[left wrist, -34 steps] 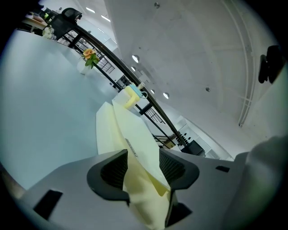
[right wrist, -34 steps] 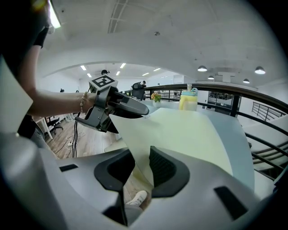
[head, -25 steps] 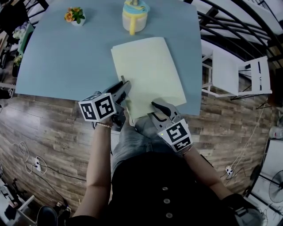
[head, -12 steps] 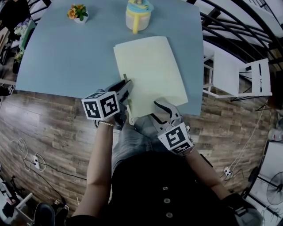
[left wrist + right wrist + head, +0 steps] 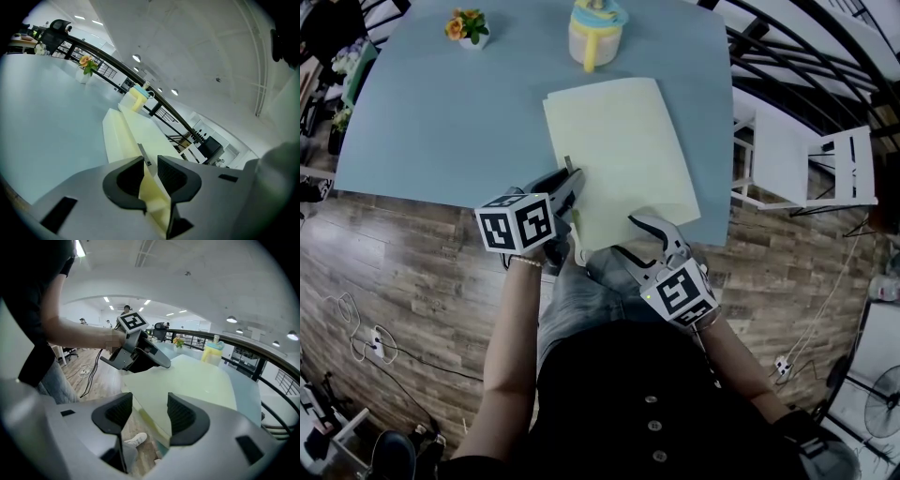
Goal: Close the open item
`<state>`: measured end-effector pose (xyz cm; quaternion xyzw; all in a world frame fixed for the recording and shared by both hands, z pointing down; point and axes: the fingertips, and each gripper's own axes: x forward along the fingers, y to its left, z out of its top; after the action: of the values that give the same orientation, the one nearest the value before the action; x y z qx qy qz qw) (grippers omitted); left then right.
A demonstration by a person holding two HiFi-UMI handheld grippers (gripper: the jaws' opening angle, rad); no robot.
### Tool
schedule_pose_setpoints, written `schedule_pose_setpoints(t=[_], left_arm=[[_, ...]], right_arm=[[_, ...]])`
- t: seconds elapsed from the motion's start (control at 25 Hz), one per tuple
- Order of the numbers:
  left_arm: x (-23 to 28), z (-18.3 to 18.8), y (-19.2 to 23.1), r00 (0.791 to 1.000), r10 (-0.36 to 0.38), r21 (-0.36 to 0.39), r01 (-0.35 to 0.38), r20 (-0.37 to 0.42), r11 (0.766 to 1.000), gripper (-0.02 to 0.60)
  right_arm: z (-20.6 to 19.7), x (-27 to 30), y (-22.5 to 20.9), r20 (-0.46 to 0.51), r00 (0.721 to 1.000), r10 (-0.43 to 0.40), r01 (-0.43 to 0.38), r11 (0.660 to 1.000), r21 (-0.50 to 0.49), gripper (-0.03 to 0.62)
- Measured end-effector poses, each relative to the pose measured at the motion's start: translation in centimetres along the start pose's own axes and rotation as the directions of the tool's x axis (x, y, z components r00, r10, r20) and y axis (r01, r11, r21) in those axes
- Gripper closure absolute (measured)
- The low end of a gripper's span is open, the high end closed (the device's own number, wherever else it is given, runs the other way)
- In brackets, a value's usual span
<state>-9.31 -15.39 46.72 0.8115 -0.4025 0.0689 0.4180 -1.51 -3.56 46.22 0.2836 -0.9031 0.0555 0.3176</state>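
A pale yellow folder (image 5: pixel 619 159) lies flat on a blue table (image 5: pixel 441 122), its near end overhanging the edge closest to the person. It looks closed, so the task seems all but finished, and what is left appears to be letting go. The left gripper (image 5: pixel 150 171) pinches the folder's near left edge between its pads. The right gripper (image 5: pixel 150 411) sits at the near right corner; its jaws have just been opening and now stand wide apart, pressing on nothing. Whether the folder holds any papers cannot be seen. At the table's far edge stands a yellow lidded cup (image 5: pixel 593 33), its contents hidden, and a small white pot (image 5: pixel 466 42) holding orange flowers (image 5: pixel 461 24)
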Motion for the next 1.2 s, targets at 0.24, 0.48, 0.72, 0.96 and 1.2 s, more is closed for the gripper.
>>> schedule_pose_setpoints(t=[0.24, 0.48, 0.72, 0.96, 1.2], left_arm=[[0.1, -0.2, 0.3, 1.0, 0.02, 0.005, -0.02, -0.001, 1.0, 0.486], [-0.1, -0.5, 0.5, 1.0, 0.028, 0.013, -0.028, -0.007, 1.0, 0.485], [-0.3, -0.7, 0.3, 0.999, 0.039, 0.031, -0.039, 0.001, 0.999, 0.485], [-0.2, -0.4, 0.5, 0.999, 0.051, 0.047, -0.052, 0.006, 0.998, 0.485], [-0.2, -0.5, 0.6, 0.998, 0.057, 0.062, -0.057, 0.007, 0.996, 0.485]], right_arm=[[0.2, -0.6, 0.1, 0.042, 0.994, 0.101, -0.105, 0.989, 0.102, 0.358], [0.4, -0.7, -3.7, 0.087, 0.996, 0.012, -0.03, 0.976, 0.216, 0.437], [-0.4, -0.4, -5.4, 0.061, 0.997, -0.044, 0.029, 0.972, 0.234, 0.513], [-1.1, 0.3, -5.6, 0.015, 0.998, -0.062, 0.058, 0.98, 0.192, 0.56], [-1.9, 1.2, -4.8, -0.063, 0.995, -0.072, 0.079, 0.989, 0.122, 0.573]])
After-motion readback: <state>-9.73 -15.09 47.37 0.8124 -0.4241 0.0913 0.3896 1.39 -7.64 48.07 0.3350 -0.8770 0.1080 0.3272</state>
